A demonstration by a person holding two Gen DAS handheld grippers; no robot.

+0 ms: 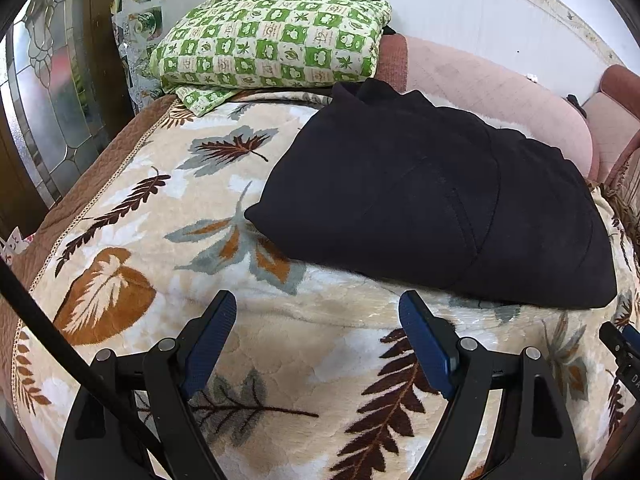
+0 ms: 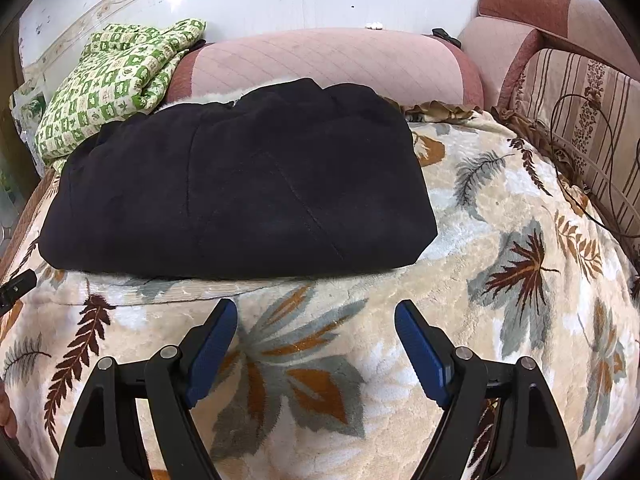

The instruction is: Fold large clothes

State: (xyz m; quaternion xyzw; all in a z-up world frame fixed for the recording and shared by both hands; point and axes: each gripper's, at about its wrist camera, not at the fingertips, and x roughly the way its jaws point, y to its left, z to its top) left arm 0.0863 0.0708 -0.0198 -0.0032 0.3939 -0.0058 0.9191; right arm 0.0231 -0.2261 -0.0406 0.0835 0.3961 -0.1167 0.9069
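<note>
A black garment (image 1: 432, 200) lies folded into a thick rectangular bundle on a cream blanket with a leaf pattern (image 1: 132, 216). It also shows in the right wrist view (image 2: 240, 188), on the same blanket (image 2: 500, 280). My left gripper (image 1: 318, 312) is open and empty, just in front of the bundle's near edge. My right gripper (image 2: 316, 318) is open and empty, also just in front of the near edge. The tip of the right gripper (image 1: 618, 340) shows at the right edge of the left wrist view.
A folded green and white checked quilt (image 1: 272, 36) lies at the back left, also in the right wrist view (image 2: 116, 76). A pink sofa back (image 2: 328, 60) runs behind the garment. A striped cushion (image 2: 580, 120) with a thin cable stands at the right.
</note>
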